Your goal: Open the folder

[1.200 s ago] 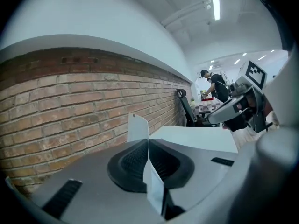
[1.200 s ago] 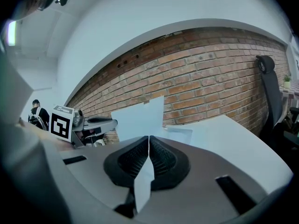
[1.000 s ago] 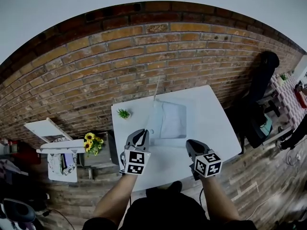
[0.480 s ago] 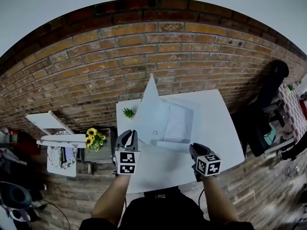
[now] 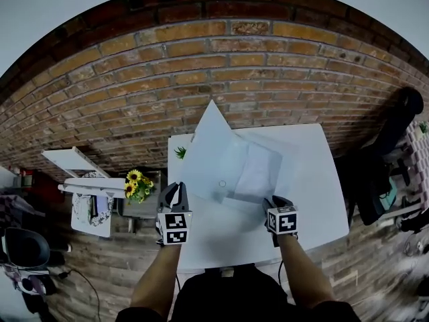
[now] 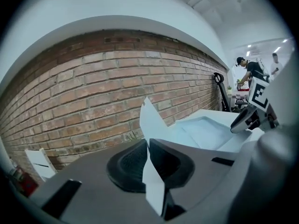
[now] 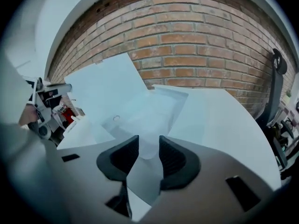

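Note:
A translucent pale-blue folder point(image 5: 258, 170) lies on the white table point(image 5: 315, 200). Its front cover point(image 5: 211, 146) is lifted and swung to the left, with a snap button point(image 5: 222, 184) showing near its lower edge. My left gripper point(image 5: 175, 189) is shut on the cover's edge; in the left gripper view the thin sheet point(image 6: 152, 120) runs between the closed jaws point(image 6: 148, 146). My right gripper point(image 5: 273, 202) sits at the folder's near right corner. Its jaws point(image 7: 149, 146) are opening, and a corner of the lower sheet point(image 7: 154, 115) lies in the gap without being pressed.
A brick wall stands behind the table. A small green plant point(image 5: 180, 153) is at the table's far left corner. Sunflowers point(image 5: 136, 184) and a white side shelf point(image 5: 87, 196) are left of the table, a black chair point(image 5: 392, 139) right. A person point(image 6: 247, 69) stands far off.
The cover has swung from upright over to the left and opened wide. My left gripper moved left and down with it. My right gripper dropped to the folder's near edge and opened its jaws.

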Motion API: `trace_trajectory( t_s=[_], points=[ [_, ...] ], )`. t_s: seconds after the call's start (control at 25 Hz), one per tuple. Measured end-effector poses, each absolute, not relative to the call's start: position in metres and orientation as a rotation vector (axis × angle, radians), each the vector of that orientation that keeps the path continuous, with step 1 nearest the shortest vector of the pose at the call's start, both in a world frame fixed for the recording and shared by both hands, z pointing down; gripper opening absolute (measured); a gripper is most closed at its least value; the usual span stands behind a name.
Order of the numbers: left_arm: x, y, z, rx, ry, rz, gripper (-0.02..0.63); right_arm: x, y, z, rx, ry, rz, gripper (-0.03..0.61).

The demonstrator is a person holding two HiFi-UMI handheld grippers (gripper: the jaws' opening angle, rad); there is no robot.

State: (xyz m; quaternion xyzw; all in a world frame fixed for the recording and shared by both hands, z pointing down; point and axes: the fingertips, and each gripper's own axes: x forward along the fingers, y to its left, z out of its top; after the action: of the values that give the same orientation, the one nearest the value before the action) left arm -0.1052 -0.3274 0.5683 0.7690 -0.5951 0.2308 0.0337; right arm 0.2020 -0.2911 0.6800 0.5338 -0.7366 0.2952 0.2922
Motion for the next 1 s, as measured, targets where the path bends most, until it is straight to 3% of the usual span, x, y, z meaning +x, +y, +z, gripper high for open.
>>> trace_trajectory(
  t_s=[0.12,0.32,1.0],
  points=[
    [-0.109,-0.327,0.571,2.36,-1.84,0.756,0.03,0.209,-0.29,0.689,1.403,-1.883,0.671,0.091],
    [-0.11,-0.318,0.573,2.376,-1.795,0.744,0.032,0.221,-0.275,0.694,1.375,-1.81,0.621,0.06],
    [-0.117,-0.253,0.614,2.342,-1.555,0.687,0.048,0.26,-0.202,0.669,1.673,-1.744,0.781,0.055]
  ],
)
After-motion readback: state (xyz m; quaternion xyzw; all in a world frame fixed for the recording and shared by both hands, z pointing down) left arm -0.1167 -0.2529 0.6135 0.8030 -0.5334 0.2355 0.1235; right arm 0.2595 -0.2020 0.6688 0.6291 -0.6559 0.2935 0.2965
